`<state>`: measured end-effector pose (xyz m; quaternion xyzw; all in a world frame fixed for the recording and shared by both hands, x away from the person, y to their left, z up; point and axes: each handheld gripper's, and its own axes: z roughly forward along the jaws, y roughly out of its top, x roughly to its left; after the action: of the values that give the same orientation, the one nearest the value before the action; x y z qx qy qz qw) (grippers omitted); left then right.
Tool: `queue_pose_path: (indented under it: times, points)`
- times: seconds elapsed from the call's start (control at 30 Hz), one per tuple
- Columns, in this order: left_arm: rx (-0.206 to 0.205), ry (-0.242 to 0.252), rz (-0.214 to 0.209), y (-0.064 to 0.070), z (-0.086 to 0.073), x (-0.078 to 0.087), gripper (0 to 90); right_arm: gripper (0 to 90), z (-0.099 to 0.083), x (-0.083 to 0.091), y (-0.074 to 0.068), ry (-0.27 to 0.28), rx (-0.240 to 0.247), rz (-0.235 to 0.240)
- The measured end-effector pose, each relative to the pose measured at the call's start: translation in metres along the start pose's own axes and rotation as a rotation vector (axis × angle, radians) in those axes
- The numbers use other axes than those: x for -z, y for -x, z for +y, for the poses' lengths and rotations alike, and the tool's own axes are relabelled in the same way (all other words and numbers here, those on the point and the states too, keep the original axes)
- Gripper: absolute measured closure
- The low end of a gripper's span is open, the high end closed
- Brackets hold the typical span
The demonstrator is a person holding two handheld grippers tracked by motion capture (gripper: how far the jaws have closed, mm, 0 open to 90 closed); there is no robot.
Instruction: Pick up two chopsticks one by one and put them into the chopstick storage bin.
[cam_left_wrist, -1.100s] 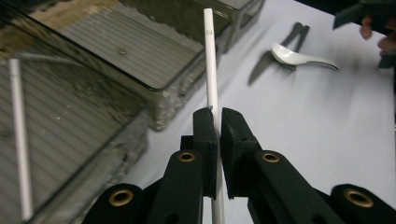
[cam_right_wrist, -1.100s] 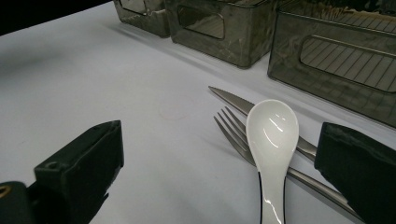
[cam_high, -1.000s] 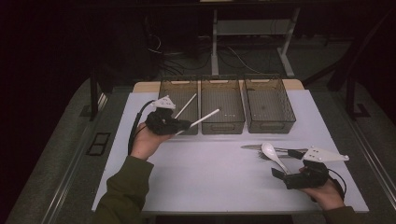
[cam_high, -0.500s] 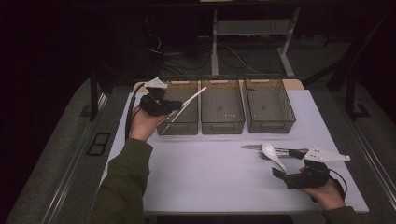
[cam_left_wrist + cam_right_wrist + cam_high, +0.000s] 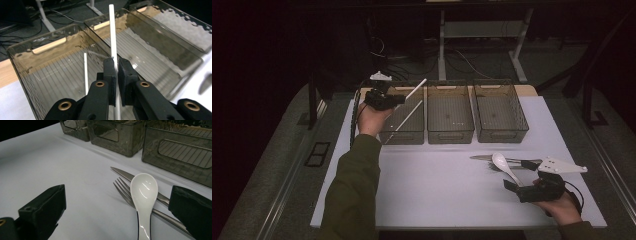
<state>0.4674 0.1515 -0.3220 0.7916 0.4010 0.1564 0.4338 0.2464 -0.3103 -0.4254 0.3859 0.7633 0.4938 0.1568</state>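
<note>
Left gripper [image 5: 398, 98]: raised over the left bin [image 5: 404, 131], jaws clamped on a white chopstick [image 5: 416, 89]. A second ago it was nearer the person, low at the bin's near rim; it has since travelled up and toward the far left, the stick's free end now pointing over the bin. Judgement: the carry is done and the release into the bin comes next.

Second chopstick [image 5: 407, 116]: already lying slantwise inside the left bin, unchanged through the interval.

Middle bin [image 5: 450, 132] and right bin [image 5: 501, 131]: side by side to the right; nothing can be made out in them from above.

Knife [image 5: 484, 157], fork [image 5: 512, 161], white spoon [image 5: 504, 166]: together on the white mat [image 5: 437, 185] at near right, spoon lying across the fork; not moved.

Right gripper [image 5: 512, 186]: resting at near right, jaws spread wide, empty, in the same place as a second ago.

Views compared: the left gripper view shows the held chopstick [image 5: 113, 40] pinched near its lower end and the loose one [image 5: 85, 72] on the ribbed bin floor. The right gripper view shows the spoon [image 5: 143, 195] between its open jaws, on the fork tines [image 5: 123, 190] beside the knife [image 5: 122, 173].
</note>
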Motion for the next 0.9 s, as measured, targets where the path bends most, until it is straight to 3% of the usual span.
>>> queue_pose_path:
  times: [0.43,0.57,0.67,0.9]
  points:
    - [0.018,0.003,0.08,-0.012,0.006,-0.031,84.3,1.3,0.0,0.002,0.001,0.004,-0.009,0.004]
    - [0.039,-0.017,0.099,-0.017,0.001,-0.038,84.3,1.3,0.0,0.003,0.001,0.005,-0.009,0.003]
    - [0.025,-0.048,0.118,-0.016,-0.001,-0.044,84.3,1.3,0.0,0.002,0.0,0.005,-0.008,0.004]
    - [0.047,-0.106,0.157,-0.018,-0.005,-0.053,84.3,1.4,-0.001,0.002,0.001,0.007,-0.004,0.003]
